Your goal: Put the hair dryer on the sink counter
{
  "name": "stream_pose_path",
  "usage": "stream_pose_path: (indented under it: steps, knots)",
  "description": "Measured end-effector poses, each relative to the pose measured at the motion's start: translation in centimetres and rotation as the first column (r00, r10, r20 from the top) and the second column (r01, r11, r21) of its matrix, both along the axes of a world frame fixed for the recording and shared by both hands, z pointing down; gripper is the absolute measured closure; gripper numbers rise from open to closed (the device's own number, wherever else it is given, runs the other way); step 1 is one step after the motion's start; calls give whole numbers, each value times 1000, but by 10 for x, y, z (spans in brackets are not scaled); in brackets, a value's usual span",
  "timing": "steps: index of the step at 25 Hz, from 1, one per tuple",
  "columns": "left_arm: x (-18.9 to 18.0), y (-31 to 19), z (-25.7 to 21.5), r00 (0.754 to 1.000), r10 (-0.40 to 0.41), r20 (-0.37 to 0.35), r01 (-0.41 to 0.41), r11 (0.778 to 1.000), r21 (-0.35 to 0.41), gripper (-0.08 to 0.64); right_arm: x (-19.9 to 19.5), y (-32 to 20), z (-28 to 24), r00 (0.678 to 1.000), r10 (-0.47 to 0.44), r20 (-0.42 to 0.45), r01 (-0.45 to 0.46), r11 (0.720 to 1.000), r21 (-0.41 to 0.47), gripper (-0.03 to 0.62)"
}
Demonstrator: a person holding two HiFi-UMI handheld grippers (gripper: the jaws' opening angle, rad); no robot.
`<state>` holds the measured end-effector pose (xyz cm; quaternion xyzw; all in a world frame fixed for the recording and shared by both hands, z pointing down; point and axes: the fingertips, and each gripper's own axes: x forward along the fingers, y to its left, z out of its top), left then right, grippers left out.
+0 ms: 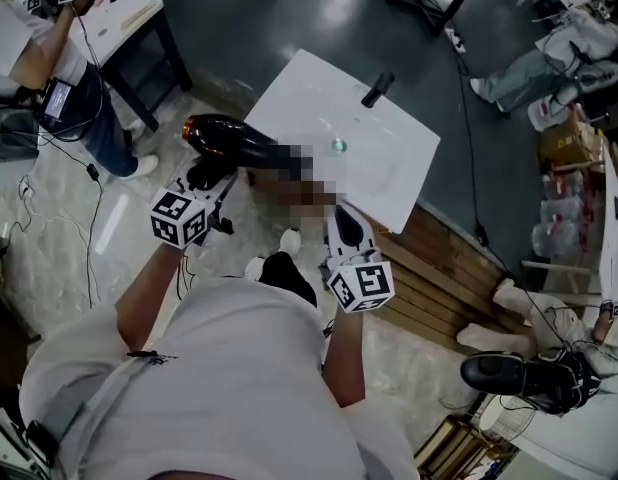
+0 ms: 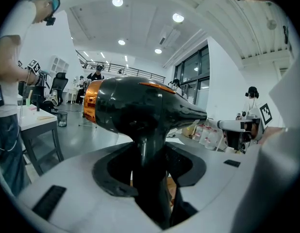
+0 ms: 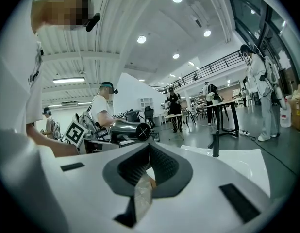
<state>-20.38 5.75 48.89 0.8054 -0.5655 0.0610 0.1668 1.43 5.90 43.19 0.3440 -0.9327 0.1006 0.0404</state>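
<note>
The hair dryer [image 2: 140, 108] is held by its handle in the left claw [image 2: 151, 161]; the right claw [image 3: 149, 152] is closed and empty. It should be laid gently on the flat desk [image 1: 299, 90].

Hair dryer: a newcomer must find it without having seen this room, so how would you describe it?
Find the white sink counter with its black faucet. At its left edge the left tool grips the hair dryer by its handle; it is the only glossy black thing with a copper-orange rear end.

Bright ceiling lights [image 2: 117, 2] glare; fisheye edges warp.
</note>
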Motion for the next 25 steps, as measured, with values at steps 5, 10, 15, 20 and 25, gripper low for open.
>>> stream_pose_path:
  steps: [5, 10, 15, 20, 25]
  knots:
    - [-3, 1, 0, 1000, -14, -4, 14, 1000, -4, 380, -7, -3, -3, 1000, -20, 2, 20, 1000, 1, 583]
    - [-3, -4, 2, 1000, -17, -4, 17, 1000, -8, 380, -9, -12, 1, 1000, -31, 4, 31, 1000, -5, 583]
    - [1, -15, 3, 1000, -24, 0, 24, 1000, -10, 380, -7, -25, 2, 999, -40, 10, 40, 999, -6, 583]
    - [7, -30, 3, 1000, -24, 5, 24, 1000, -12, 380, -3, -42, 7, 999, -41, 15, 41, 999, -13, 583]
    - [8, -47, 5, 1000, -26, 6, 26, 999, -19, 380, -3, -61, 9, 999, -43, 15, 43, 999, -18, 583]
